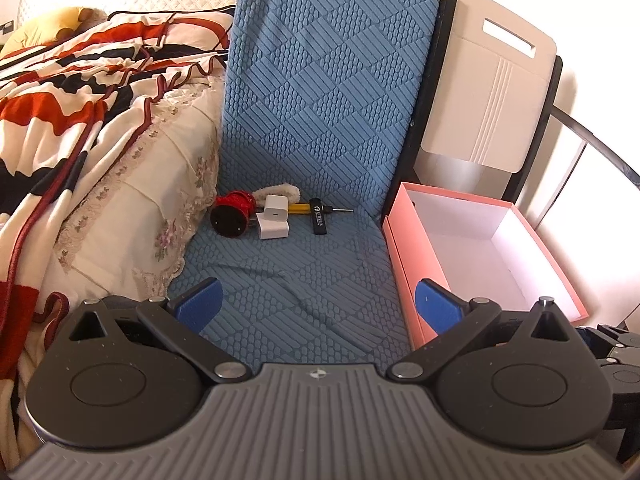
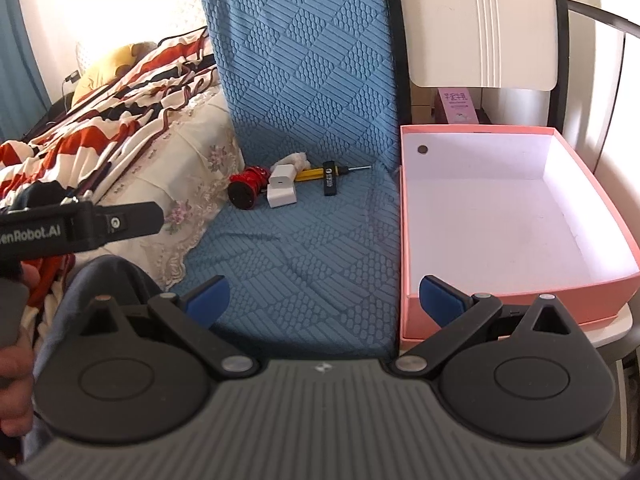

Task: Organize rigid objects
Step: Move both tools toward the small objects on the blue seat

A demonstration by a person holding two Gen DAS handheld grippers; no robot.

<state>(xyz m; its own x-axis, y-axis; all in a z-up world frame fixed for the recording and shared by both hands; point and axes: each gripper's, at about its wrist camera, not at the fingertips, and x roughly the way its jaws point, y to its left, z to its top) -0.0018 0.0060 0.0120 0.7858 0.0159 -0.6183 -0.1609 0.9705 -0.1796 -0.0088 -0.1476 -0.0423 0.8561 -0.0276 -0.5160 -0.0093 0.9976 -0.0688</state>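
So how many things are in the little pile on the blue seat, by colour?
White: 3, two charger plugs and a fluffy white thing
Red: 1, a red round gadget
Yellow and black: 1, a T-handle screwdriver
Total: 5

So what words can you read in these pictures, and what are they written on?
"enRobot.AI": white letters on the left gripper's black body; the start is cut off.
Pink carton behind the pink box: print too blurred to read.
Black tool handle: white logo and text too small to read.
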